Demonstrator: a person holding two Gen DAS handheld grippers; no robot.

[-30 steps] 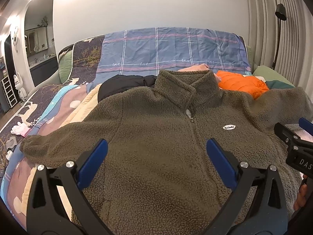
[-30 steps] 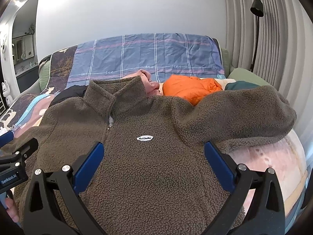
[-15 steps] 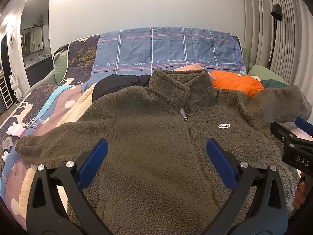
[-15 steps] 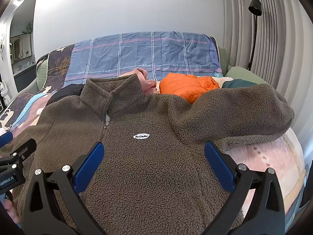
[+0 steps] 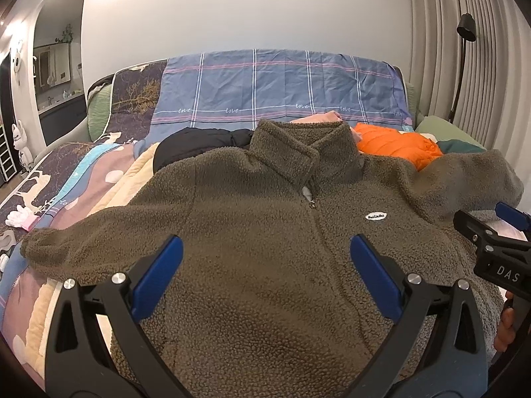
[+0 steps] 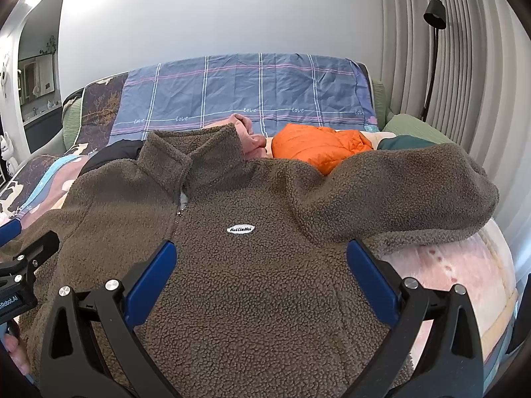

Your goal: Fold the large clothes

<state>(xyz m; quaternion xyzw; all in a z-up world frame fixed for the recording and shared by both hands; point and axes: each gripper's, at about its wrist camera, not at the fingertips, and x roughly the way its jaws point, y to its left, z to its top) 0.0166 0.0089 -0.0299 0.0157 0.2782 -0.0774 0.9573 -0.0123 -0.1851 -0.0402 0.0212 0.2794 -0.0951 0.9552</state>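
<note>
Fleece (image 5: 265, 265) lying flat on bed (image 5: 109, 179), collar pointing away. Both grippers hovering over hem: left gripper (image 5: 265, 272) and right gripper (image 6: 262, 272) both gaping, gripping nothing. 2 sleeves spreading sideways; right sleeve (image 6: 398, 195) nearer right gripper.

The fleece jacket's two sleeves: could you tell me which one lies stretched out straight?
The sleeve on the left gripper's side; the other sleeve lies bunched beside the orange jacket.
</note>
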